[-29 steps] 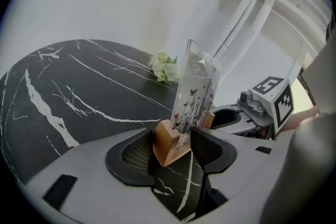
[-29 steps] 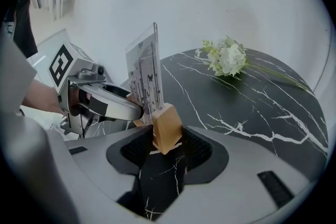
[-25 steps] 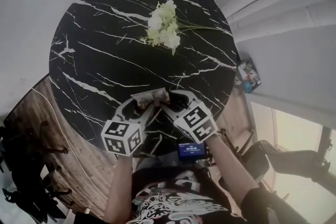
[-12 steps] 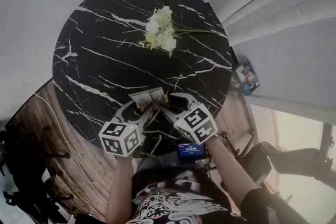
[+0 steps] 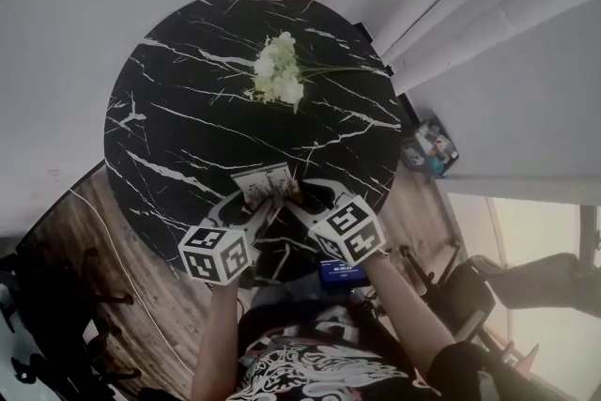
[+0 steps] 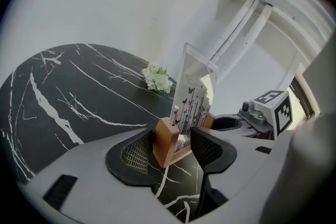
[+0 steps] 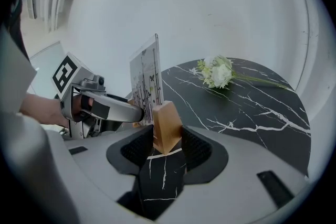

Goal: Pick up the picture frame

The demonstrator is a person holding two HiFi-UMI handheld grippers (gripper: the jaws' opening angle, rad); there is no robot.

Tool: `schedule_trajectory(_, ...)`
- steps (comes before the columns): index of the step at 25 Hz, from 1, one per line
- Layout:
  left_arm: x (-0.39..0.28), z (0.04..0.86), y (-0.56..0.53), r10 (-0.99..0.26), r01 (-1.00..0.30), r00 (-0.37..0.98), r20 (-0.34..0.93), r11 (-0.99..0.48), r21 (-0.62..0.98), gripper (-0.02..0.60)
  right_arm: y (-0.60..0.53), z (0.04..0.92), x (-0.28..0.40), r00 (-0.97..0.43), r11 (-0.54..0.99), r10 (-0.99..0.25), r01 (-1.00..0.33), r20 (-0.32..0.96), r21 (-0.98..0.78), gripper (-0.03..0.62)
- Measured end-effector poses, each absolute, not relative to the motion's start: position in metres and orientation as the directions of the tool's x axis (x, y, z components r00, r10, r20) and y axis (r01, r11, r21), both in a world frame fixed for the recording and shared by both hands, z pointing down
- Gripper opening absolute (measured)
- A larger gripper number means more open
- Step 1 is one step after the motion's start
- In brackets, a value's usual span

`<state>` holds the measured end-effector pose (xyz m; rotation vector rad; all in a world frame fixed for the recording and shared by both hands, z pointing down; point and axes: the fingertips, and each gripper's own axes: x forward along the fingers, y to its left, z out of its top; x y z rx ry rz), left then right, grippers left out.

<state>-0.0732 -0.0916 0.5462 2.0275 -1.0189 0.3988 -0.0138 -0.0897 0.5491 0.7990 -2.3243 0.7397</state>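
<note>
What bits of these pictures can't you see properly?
1. Picture frame, head view: the left gripper and right gripper cover its wooden base, and its picture is too small to make out.
2. Both gripper views: the frame is nearly edge-on, so its picture is unclear.
3. Small screen, head view: the writing is too small to read.
4. Colourful thing on the floor, head view: too small to name.

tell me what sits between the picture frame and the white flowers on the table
Nothing: in the head view only bare black marble tabletop lies between the picture frame and the flowers.
</note>
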Motion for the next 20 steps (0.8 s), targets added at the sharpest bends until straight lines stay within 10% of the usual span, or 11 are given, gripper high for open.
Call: schedule_trajectory(20, -0.047, 0.507, -0.074, -0.499, -0.723, 0.688, 0.527, -0.407, 0.558, 0.235, -0.068, 0.506, 0.013, -0.63, 0.639, -0.443, -0.721, 0.637, -0.268, 0.17)
